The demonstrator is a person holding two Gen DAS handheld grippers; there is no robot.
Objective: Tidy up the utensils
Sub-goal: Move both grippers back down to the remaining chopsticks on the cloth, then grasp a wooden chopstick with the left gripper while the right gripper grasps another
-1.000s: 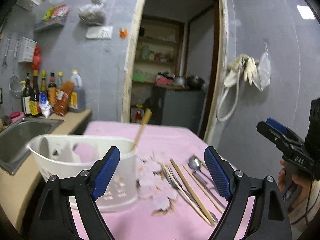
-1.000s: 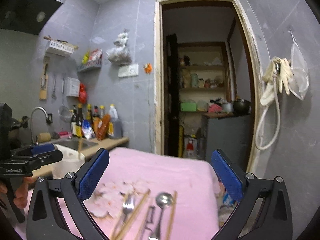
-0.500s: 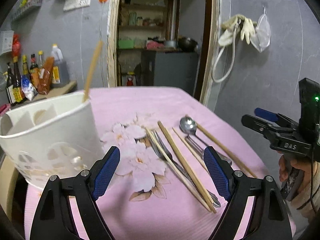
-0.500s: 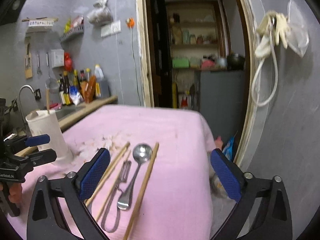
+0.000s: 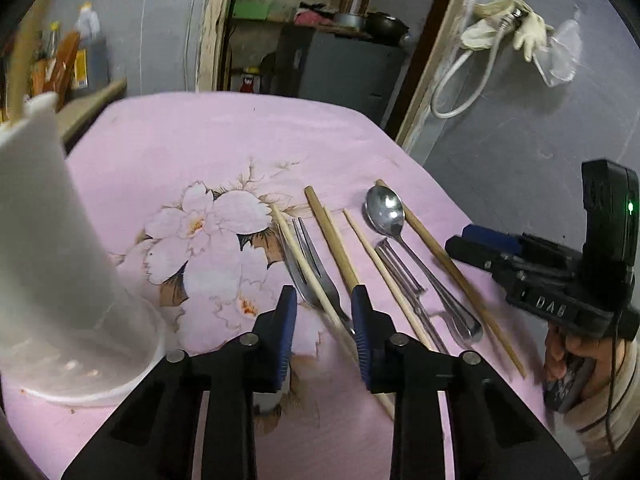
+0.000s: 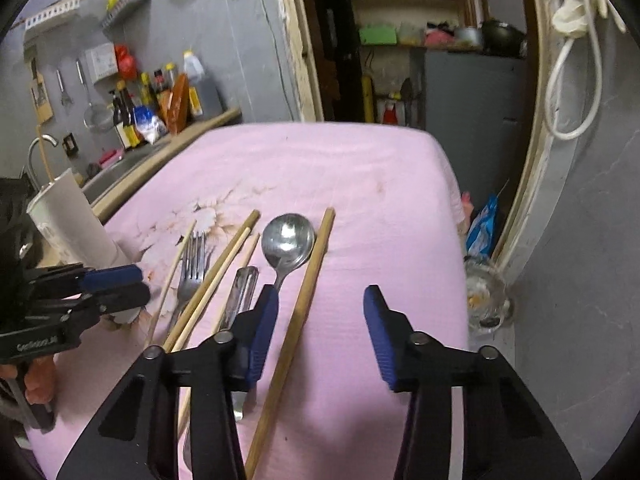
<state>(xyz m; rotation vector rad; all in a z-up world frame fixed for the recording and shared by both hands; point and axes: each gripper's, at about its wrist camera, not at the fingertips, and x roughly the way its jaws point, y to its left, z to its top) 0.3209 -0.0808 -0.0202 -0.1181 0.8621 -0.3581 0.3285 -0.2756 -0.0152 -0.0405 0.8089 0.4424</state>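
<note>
Jaws closing on both: left gripper [image 5: 324, 308] and right gripper [image 6: 320, 312] dropped nearer the chopsticks [image 5: 332, 240], gripping nothing

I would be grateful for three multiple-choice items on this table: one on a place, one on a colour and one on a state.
1. In the left wrist view, the white holder stands
A. left of the fork
B. right of the spoon
C. on top of the spoon

2. The tablecloth is
A. green
B. pink
C. black

3. The spoon is
A. standing in the holder
B. hanging on the wall
C. lying flat on the cloth, bowl up

Key:
1. A: the holder fills the left edge, with the fork to its right.
2. B: the cloth is pink with a flower print.
3. C: the spoon lies among the chopsticks with its hollow facing up.
</note>
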